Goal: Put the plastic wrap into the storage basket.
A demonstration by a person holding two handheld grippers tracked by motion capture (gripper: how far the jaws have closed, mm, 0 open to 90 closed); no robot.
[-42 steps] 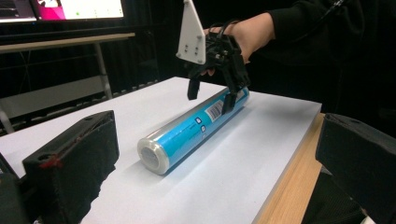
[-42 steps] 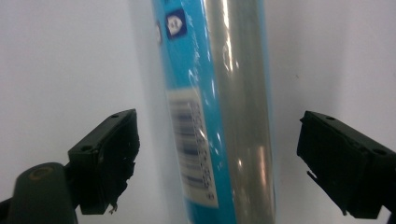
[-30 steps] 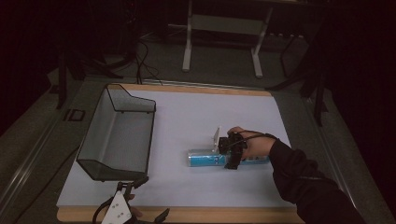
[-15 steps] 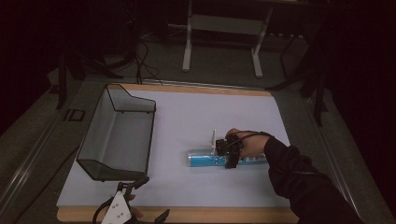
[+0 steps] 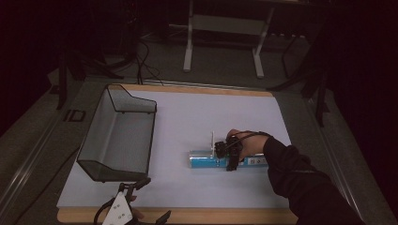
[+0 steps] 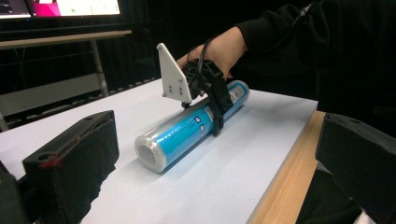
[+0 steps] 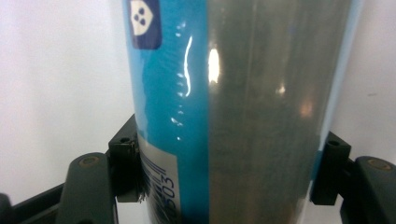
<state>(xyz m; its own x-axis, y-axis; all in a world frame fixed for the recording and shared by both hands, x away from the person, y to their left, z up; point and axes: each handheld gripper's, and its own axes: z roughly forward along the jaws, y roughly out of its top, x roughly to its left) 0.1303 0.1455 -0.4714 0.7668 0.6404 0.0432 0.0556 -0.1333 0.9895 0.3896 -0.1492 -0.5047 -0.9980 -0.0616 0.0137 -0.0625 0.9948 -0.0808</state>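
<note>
One step looks done to my eye: my right gripper (image 5: 228, 157) has just been closing and its jaws now stand clamped across the blue tube (image 5: 206, 159), which lies on its side on the white table (image 5: 187, 117), right of centre and nearer the front edge. Lifting and carrying are left; I judge the wire basket (image 5: 118, 136) along the left edge to be the likely destination, and it holds nothing that I can see. My left gripper (image 5: 123, 212) sits at the front edge, left of centre, jaws apart and holding nothing. From left to right across views: the high view gives the basket and the whole layout; the left gripper view gives the tube's length, its near end cap and the hand (image 6: 219, 46) over it; the right gripper view confirms both pads (image 7: 128, 161) pressing the tube's sides.
</note>
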